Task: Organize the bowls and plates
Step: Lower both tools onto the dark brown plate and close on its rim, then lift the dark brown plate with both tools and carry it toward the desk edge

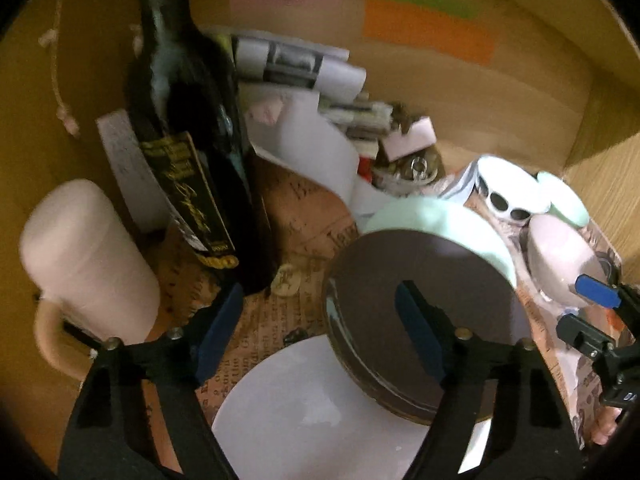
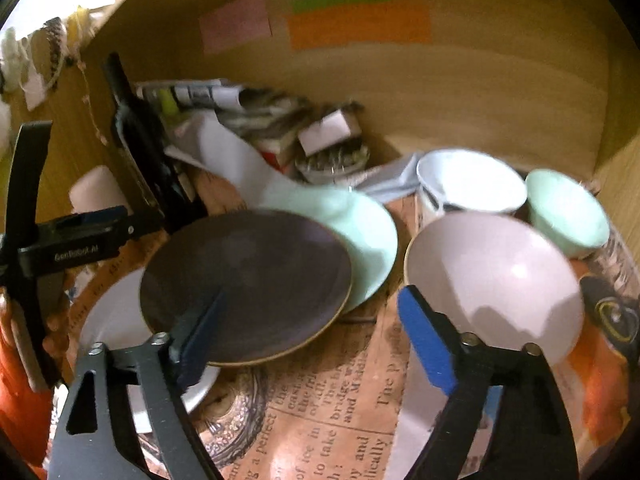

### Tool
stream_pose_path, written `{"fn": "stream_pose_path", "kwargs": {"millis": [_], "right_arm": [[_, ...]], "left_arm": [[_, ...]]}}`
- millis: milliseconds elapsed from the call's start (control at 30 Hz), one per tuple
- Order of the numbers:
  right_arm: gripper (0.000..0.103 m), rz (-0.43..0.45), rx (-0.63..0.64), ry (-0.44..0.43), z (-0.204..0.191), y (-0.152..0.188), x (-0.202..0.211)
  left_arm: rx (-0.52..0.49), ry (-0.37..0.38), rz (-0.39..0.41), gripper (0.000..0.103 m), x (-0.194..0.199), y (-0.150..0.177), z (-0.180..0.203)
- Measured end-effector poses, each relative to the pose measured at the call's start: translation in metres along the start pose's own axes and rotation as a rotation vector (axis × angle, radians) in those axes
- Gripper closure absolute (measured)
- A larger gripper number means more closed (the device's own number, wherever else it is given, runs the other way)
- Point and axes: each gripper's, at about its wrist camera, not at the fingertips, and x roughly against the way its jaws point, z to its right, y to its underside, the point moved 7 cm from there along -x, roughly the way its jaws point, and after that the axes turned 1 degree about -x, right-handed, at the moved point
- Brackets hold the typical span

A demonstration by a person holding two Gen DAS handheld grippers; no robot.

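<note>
Both grippers are hanging open and empty: the left gripper (image 1: 320, 328) over the white plate (image 1: 320, 412) and the brown plate (image 1: 424, 312) leaning on it, the right gripper (image 2: 312, 340) between that plate and the pink bowl (image 2: 496, 280). Nudging the tilted brown plate is likely risking a slide into the bottle (image 1: 188, 128) just beside it.

**Readable print in the cupboard**

The left gripper (image 2: 72, 240) bears white lettering that reads roughly "GenRobot AI". The newspaper-print liner (image 2: 320, 420) under the dishes carries words such as "a perfect", "of ice in", "to take", "bridge" and "The P". The dark bottle (image 1: 192, 152) has a gold script label, too blurred to read.
</note>
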Motion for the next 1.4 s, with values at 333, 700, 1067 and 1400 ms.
{"fn": "stream_pose_path", "kwargs": {"millis": [333,700,1067,1400], "right_arm": [[0.059,-0.108,-0.056,0.002,0.004,0.005,-0.028],[0.077,-0.168,-0.114,-0.021,0.006,0.008,-0.045],[0.078,-0.18,-0.142,-0.035,0.007,0.008,-0.049],[0.078,-0.162,-0.183,-0.041,0.011,0.008,-0.043]], "left_arm": [[-0.019,0.07,-0.106,0.061,-0.034,0.002,-0.004],[-0.044,0.116,-0.159,0.076,-0.051,0.003,-0.001],[-0.081,0.151,-0.188,0.08,-0.056,0.004,0.008],[-0.099,0.146,-0.177,0.08,-0.047,0.009,0.014]]}}
